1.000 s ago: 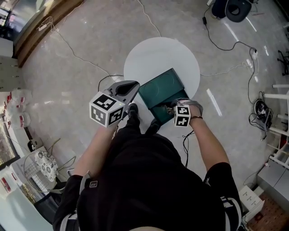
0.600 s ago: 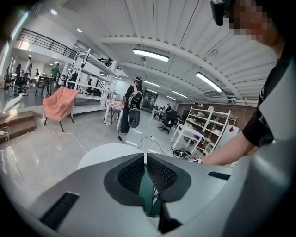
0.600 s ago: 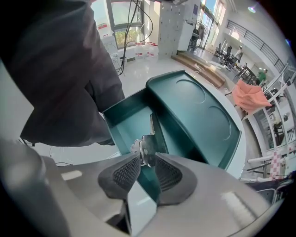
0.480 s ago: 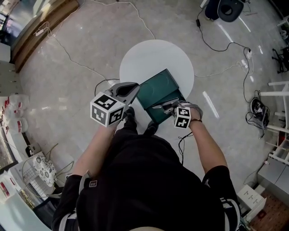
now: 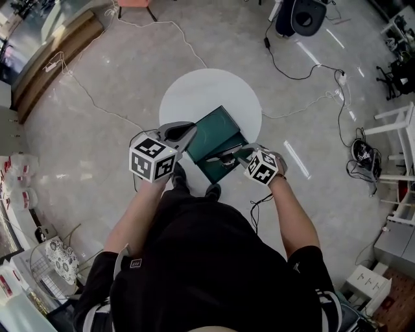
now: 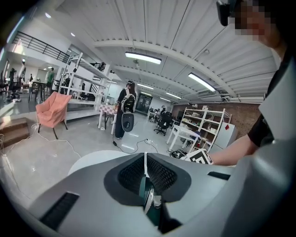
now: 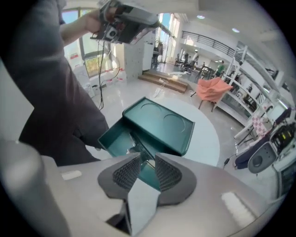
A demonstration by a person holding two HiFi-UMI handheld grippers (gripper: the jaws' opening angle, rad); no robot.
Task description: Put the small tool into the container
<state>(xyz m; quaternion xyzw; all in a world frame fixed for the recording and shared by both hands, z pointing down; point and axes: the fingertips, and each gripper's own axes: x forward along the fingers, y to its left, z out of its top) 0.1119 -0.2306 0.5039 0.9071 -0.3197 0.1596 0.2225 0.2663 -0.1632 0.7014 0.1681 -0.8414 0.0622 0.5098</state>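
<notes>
A dark green container (image 5: pixel 217 133) lies open on the round white table (image 5: pixel 201 91); its lid (image 7: pixel 159 121) sits behind the near tray (image 7: pixel 113 134). Just above the tray's near end, my right gripper (image 5: pixel 233 155) (image 7: pixel 148 166) is shut on the small tool (image 7: pixel 138 147), a thin dark rod whose metal tip points down into the tray. The tool (image 5: pixel 225 156) shows as a thin sliver in the head view. My left gripper (image 5: pixel 189 132) (image 6: pixel 144 169) hovers at the container's left edge with its jaws shut and nothing in them.
Cables (image 5: pixel 311 61) trail over the glossy floor around the table. A dark chair base (image 5: pixel 299 16) stands at the far right and white shelving (image 5: pixel 399 130) at the right edge. The person's shoes (image 5: pixel 178 176) are at the table's near side.
My right gripper has come up out of the container's near tray and shifted slightly left with the tool in its jaws. The left gripper has stayed in place.
</notes>
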